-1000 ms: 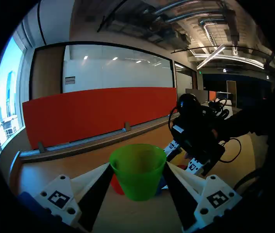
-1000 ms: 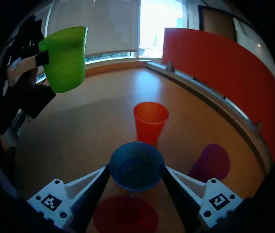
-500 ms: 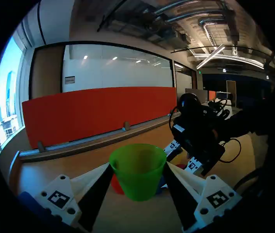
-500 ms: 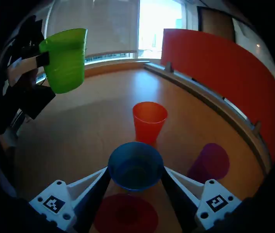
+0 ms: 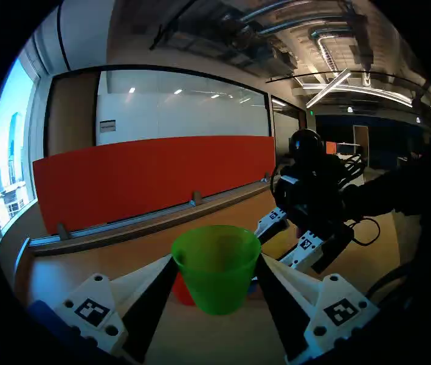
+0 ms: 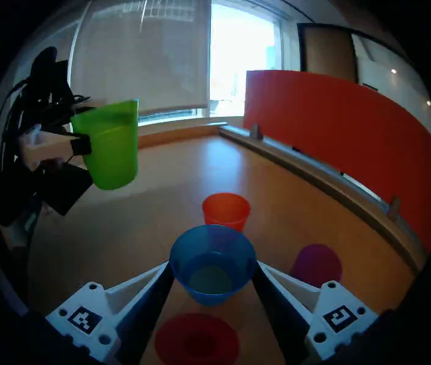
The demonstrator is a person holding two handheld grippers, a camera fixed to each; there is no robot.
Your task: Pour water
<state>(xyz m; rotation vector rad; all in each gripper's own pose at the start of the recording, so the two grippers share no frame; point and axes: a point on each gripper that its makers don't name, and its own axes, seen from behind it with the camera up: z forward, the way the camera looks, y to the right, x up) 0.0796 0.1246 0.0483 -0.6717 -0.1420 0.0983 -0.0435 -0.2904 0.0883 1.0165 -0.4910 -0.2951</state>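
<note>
Left gripper [image 5: 215, 275] clamps green plastic cup [image 5: 216, 286], right gripper [image 6: 212, 272] blue plastic cup [image 6: 213, 291]; both apart, presumably readying a pour.

Five cups, one of each colour: a green cup [image 5: 216, 277], a blue cup [image 6: 212, 277], an orange cup [image 6: 226, 211], a purple cup [image 6: 315, 264] and a red cup [image 6: 197, 339]. Two tools: the left tool [image 5: 215, 258] and the right tool [image 6: 212, 264]. One bench [image 6: 154, 201]. One red partition [image 5: 154, 173].
</note>
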